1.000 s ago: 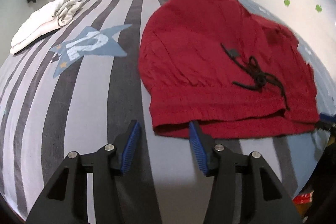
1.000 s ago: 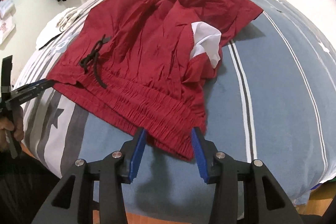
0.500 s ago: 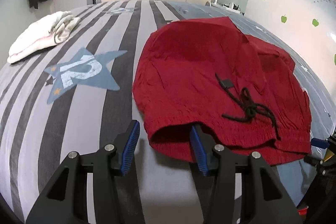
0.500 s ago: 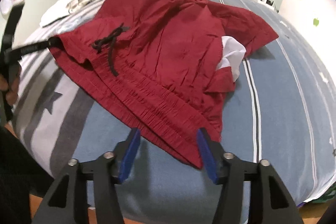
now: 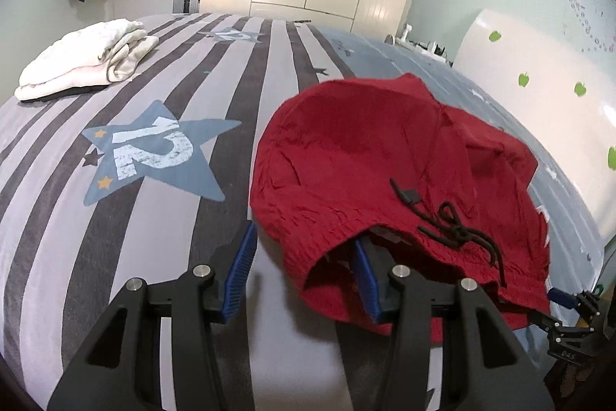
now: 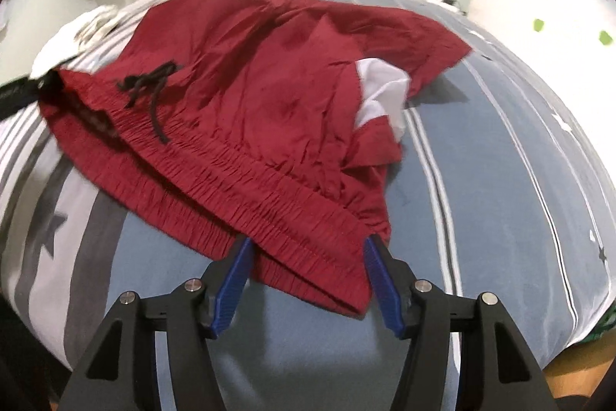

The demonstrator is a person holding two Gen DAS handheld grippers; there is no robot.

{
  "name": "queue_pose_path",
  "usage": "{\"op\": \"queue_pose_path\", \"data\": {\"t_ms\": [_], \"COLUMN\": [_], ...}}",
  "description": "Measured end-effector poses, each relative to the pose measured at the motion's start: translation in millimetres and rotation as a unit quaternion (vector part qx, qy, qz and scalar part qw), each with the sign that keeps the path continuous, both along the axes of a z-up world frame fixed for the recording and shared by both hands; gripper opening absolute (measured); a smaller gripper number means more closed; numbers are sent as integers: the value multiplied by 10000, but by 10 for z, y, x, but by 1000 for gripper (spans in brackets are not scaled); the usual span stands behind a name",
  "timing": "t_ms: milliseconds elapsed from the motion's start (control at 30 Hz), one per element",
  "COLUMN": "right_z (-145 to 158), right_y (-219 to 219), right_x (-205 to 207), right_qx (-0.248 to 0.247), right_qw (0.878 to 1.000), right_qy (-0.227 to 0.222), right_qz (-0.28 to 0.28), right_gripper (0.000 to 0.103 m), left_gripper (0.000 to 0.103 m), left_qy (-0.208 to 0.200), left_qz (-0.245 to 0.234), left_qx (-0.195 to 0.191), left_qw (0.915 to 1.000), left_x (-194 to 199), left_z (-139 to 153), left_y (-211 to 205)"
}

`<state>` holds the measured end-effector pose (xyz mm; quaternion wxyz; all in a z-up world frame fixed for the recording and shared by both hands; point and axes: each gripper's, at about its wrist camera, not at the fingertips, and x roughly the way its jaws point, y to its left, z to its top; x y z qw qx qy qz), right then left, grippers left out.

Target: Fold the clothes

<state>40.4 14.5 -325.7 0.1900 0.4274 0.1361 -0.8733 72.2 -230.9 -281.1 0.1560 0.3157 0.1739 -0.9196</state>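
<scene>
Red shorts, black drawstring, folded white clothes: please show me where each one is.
red shorts [image 6: 246, 103]: right wrist view, middle of the fabric.
black drawstring [image 5: 454, 226]: left wrist view, on the knot.
folded white clothes [image 5: 84, 60]: left wrist view, top of the pile.

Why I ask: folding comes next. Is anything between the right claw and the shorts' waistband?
Nothing visible. The right claw straddles the red shorts at the waistband, pads apart, only striped bedding beneath.

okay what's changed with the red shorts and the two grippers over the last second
The left end of the red shorts' waistband has lifted, with one finger of the left gripper now tucked inside its opening. The right gripper's jaws have widened around the other end, with the waistband between them. The folded white clothes and striped bed are unchanged.
</scene>
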Motion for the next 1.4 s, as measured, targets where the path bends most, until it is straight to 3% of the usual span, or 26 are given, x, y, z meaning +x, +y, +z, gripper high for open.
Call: {"op": "queue_pose_path", "data": {"t_ms": [100, 300, 400, 533, 600, 667, 800, 900, 1000, 1133, 1300, 1400], "right_z": [40, -109, -117, -151, -153, -163, -183, -115, -25, -3, -123, -122], "right_y": [40, -265, -278, -54, 46, 77, 146, 83, 46, 82, 144, 146], "right_x": [-10, 33, 13, -112, -124, -109, -103, -74, -19, -13, -280, -321], "right_qx": [-25, 582, 727, 397, 206, 396, 311, 298, 186, 75, 74, 100], "right_qw": [9996, 9963, 9932, 9964, 9977, 9968, 9966, 9958, 9952, 9950, 9952, 9948], "right_qy": [180, 573, 793, 392, 244, 383, 457, 618, 751, 779, 536, 534], "right_qz": [-200, -252, -448, -640, -602, -578, -612, -605, -594, -628, -816, -865], "right_gripper": [59, 59, 63, 66, 66, 66, 66, 66, 66, 66, 66, 66], "left_gripper": [45, 45, 45, 45, 45, 45, 45, 45, 45, 45, 45, 45], "left_qy": [71, 318, 211, -60, 51, 37, -492, -805, -928, -784, -1171, -1218], "left_qz": [-48, 64, 284, 394, 204, -230, -912, -1036, -947, -985, -590, -420], "left_qx": [21, 29, -47, 237, 471, 462, -296, -762, -932, -732, -1242, -1159], "left_qw": [10000, 9995, 9994, 9989, 9987, 9987, 9942, 9884, 9868, 9893, 9835, 9849], "left_x": [-21, -35, -68, -111, -48, 1, -42, -92, -111, -32, -30, -58], "left_z": [54, 214, 196, 24, -15, -56, -209, -339, -394, -351, -422, -470], "left_y": [44, 33, -66, -234, -215, -67, 398, 604, 609, 570, 541, 484]}}
